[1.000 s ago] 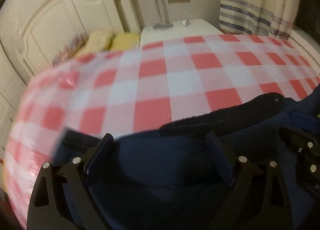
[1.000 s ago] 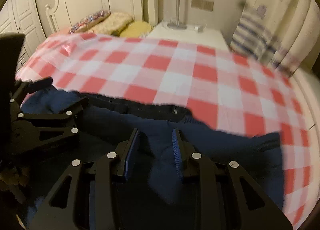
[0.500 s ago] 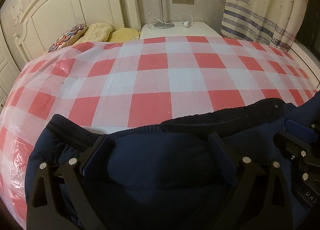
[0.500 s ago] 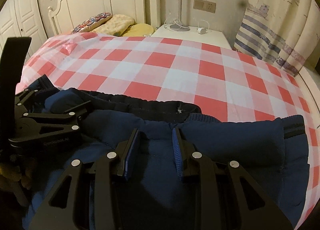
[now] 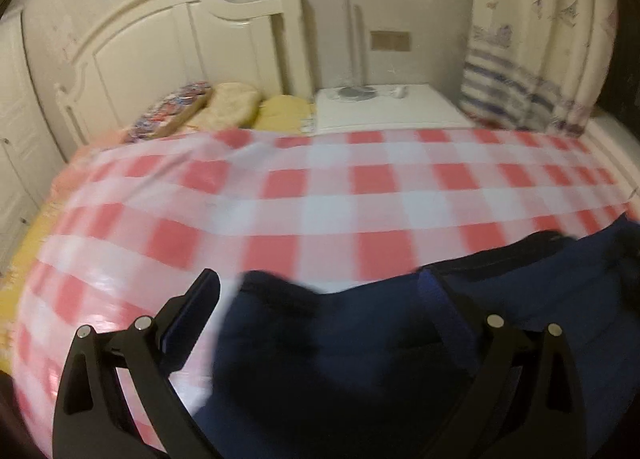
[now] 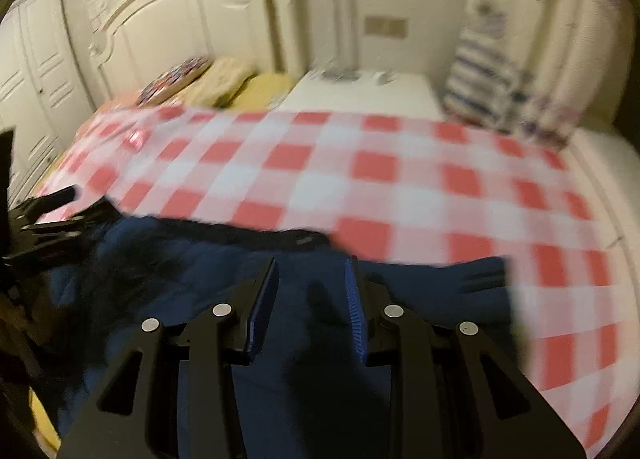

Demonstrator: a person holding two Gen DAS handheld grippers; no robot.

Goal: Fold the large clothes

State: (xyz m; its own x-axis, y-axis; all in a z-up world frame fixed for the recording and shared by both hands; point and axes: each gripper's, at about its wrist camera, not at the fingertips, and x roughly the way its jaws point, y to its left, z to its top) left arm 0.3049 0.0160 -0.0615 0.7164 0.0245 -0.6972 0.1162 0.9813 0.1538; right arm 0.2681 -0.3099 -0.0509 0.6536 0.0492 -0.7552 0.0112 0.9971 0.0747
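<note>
A bed bears a checked cover, navy garment atop.

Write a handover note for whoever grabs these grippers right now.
Left gripper: open wide, over the left end of the navy garment, holding nothing.
Right gripper: partly open, navy fabric lies between the fingers; both views are blurred, so a grip cannot be confirmed.
The garment lies bunched at the near edge of the red-checked bed cover, with a ribbed cuff at its right end.
Done: garment is on the bed. Left: spread it flat, then fold; no neat fold shows yet.
</note>
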